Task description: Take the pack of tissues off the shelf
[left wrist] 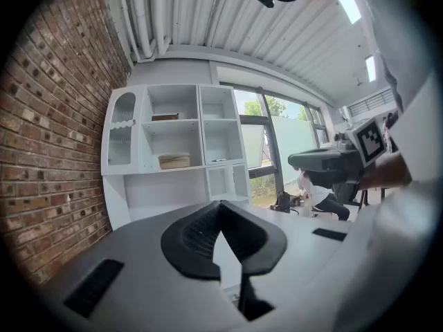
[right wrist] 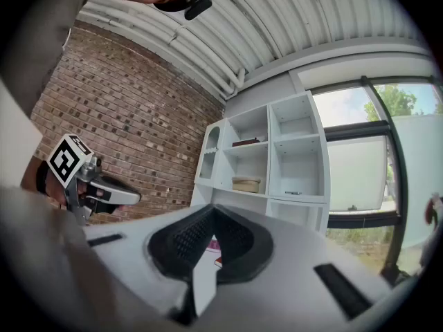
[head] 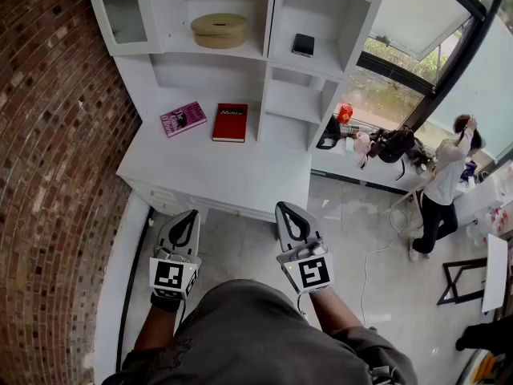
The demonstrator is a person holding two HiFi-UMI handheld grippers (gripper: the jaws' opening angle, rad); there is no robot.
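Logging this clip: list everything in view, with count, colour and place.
shelf unit with desk top: one, white, against the brick wall
brick wall: one, red-brown, left side
oval lidded box: one, tan, upper left shelf compartment
small flat pack: one, black, compartment right of the box
pink book: one, desk top
red book: one, desk top, right of the pink book
bag: one, black, window ledge
person in a white top: one, by the window
left gripper: one, white and black, shut, empty
right gripper: one, white and black, shut, empty
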